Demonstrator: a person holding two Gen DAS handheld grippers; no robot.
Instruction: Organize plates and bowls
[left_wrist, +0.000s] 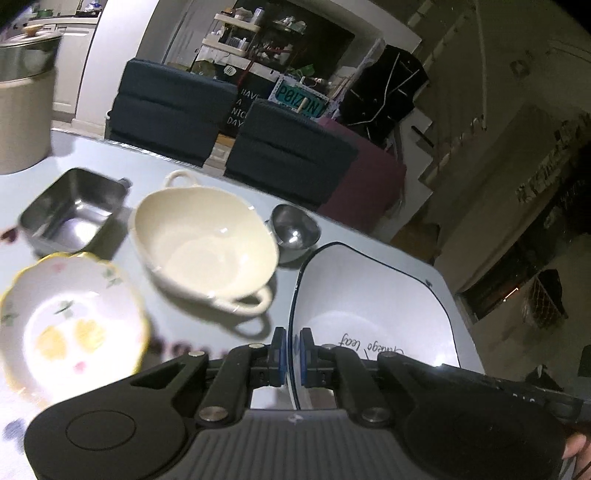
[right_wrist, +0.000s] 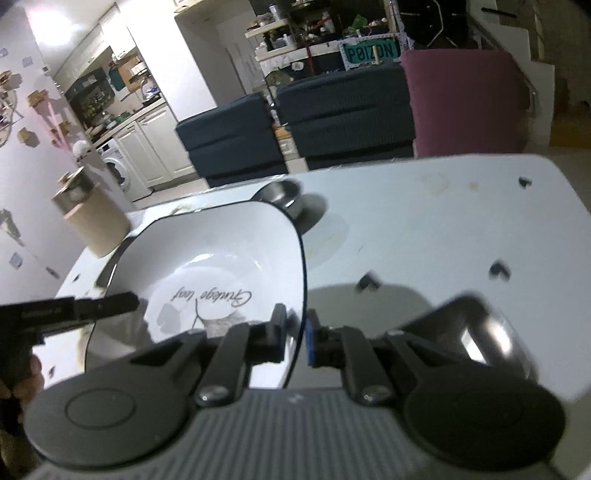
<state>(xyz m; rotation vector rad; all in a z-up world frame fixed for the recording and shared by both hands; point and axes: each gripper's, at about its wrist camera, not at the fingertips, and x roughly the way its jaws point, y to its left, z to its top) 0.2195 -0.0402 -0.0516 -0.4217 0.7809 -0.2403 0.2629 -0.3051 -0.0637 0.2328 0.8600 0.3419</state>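
We hold the square white plate (right_wrist: 221, 251) clear above the pale table (right_wrist: 443, 229) — its dark-edged rim pinched on one side by our left gripper (left_wrist: 291, 354) and on the opposite side by our right gripper (right_wrist: 295, 332). On the table lie the cream two-handled bowl (left_wrist: 203, 240), the flowered plate (left_wrist: 70, 325), the steel square tin (left_wrist: 74, 214) and the small steel bowl (left_wrist: 295, 225).

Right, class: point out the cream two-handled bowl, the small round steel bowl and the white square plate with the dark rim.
cream two-handled bowl (left_wrist: 207, 236), left wrist view, inner floor.
small round steel bowl (left_wrist: 295, 227), left wrist view, shiny inside.
white square plate (right_wrist: 221, 251), right wrist view, bare inner surface above the lettering.
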